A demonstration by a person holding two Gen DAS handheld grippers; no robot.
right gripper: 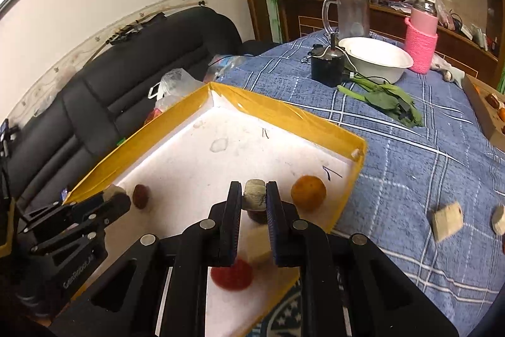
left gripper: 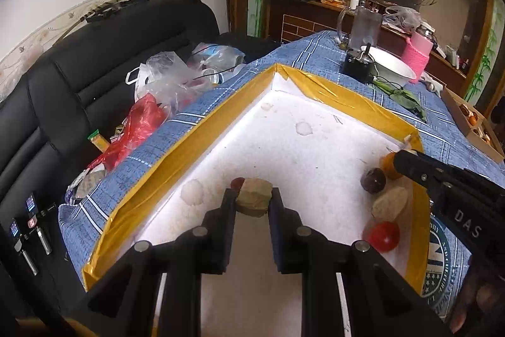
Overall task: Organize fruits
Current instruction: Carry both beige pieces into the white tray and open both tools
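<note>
A white foam tray with yellow taped rim (left gripper: 202, 119) (right gripper: 284, 112) lies on the blue checked cloth. My left gripper (left gripper: 252, 198) is shut on a tan wooden chunk (left gripper: 254, 196), held over the tray's near left part; a dark red fruit (left gripper: 237, 183) sits just behind it. My right gripper (right gripper: 255, 195) is shut on a pale cylindrical piece (right gripper: 254, 195) over the tray's right side. In the tray lie an orange (right gripper: 308, 192), a dark plum (left gripper: 373, 179), a tan block (left gripper: 389, 205) and a red tomato (left gripper: 383, 236). The left gripper also shows in the right wrist view (right gripper: 115, 198).
Two loose wooden pieces (right gripper: 447, 220) lie on the cloth right of the tray. Green leaves (right gripper: 383, 101), a white bowl (right gripper: 375, 57), a black box (right gripper: 326, 65), a clear jug (right gripper: 348, 13) and a pink bottle (right gripper: 421, 43) stand beyond. A cardboard box (right gripper: 483, 112) is far right. A black sofa with bags (left gripper: 151, 103) is left.
</note>
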